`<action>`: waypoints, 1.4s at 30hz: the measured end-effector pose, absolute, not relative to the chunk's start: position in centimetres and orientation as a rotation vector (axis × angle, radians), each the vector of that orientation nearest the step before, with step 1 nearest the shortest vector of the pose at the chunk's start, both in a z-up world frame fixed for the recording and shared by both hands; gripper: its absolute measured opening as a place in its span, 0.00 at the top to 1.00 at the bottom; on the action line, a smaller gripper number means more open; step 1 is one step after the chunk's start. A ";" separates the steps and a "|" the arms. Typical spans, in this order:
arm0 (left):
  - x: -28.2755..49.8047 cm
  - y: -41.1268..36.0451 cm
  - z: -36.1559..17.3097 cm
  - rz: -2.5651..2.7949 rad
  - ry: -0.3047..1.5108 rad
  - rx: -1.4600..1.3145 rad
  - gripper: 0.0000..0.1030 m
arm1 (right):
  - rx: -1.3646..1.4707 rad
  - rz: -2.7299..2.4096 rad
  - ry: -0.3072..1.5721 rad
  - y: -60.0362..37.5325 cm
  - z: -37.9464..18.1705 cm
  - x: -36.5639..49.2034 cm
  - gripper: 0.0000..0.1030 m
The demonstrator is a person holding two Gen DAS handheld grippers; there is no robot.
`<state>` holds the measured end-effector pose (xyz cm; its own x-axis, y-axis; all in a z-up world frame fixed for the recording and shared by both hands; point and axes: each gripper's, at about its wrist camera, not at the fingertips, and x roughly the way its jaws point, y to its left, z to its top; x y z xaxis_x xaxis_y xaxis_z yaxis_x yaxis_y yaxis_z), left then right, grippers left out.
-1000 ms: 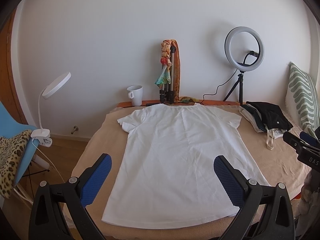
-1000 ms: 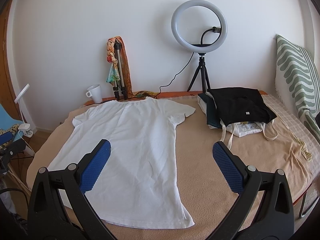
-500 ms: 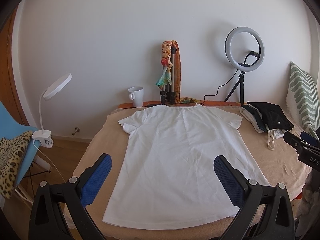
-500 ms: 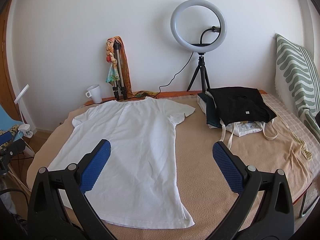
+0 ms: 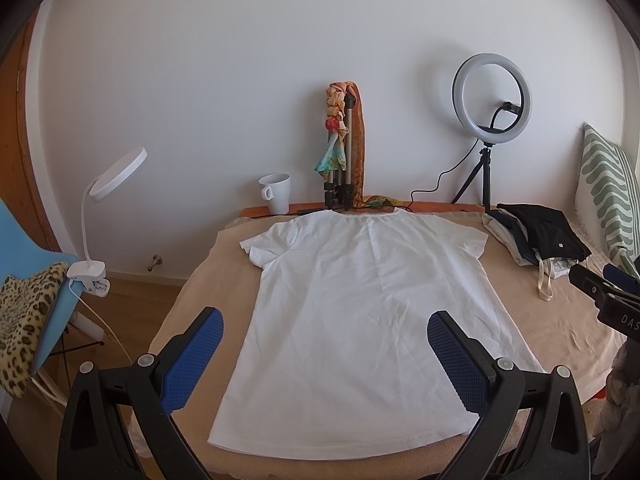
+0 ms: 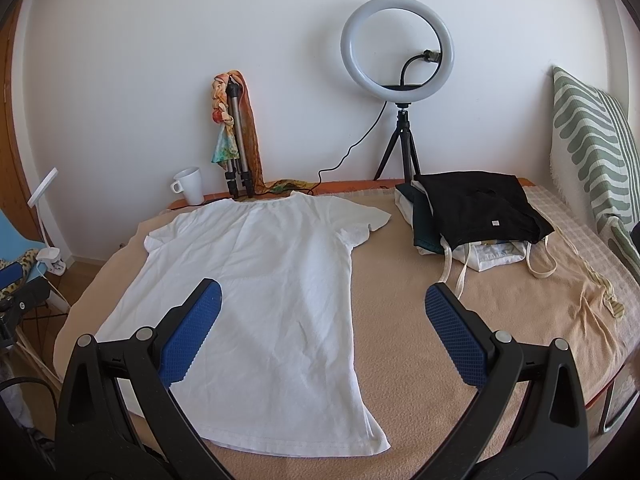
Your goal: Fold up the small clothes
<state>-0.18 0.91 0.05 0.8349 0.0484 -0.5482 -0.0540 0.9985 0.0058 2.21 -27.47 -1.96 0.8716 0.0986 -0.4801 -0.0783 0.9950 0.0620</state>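
Nothing moved since prior frames. White t-shirt (image 5: 360, 320) lies flat, unfolded, centre of bed (image 6: 440, 340). My left gripper (image 5: 325, 350) & right gripper (image 6: 322, 328) hover released, empty. Folding not begun.

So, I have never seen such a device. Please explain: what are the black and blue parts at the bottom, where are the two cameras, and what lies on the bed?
They are hand-held grippers, one per hand; each carries a camera looking along its blue-padded fingers. One picture comes from the left gripper, the other from the right gripper. Both are open and hold nothing. A white T-shirt lies flat and unfolded on the beige blanket, beside a pile of dark clothes.
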 end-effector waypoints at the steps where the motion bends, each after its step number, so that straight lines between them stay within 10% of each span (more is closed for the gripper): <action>1: -0.2 0.9 0.0 0.055 0.580 -0.009 0.00 | 0.041 0.093 0.504 -27.5 -2.0 2.2 0.00; 42: -0.4 4.1 -1.9 0.082 0.637 -0.043 0.02 | 0.057 0.157 0.504 -26.4 -1.8 3.1 0.00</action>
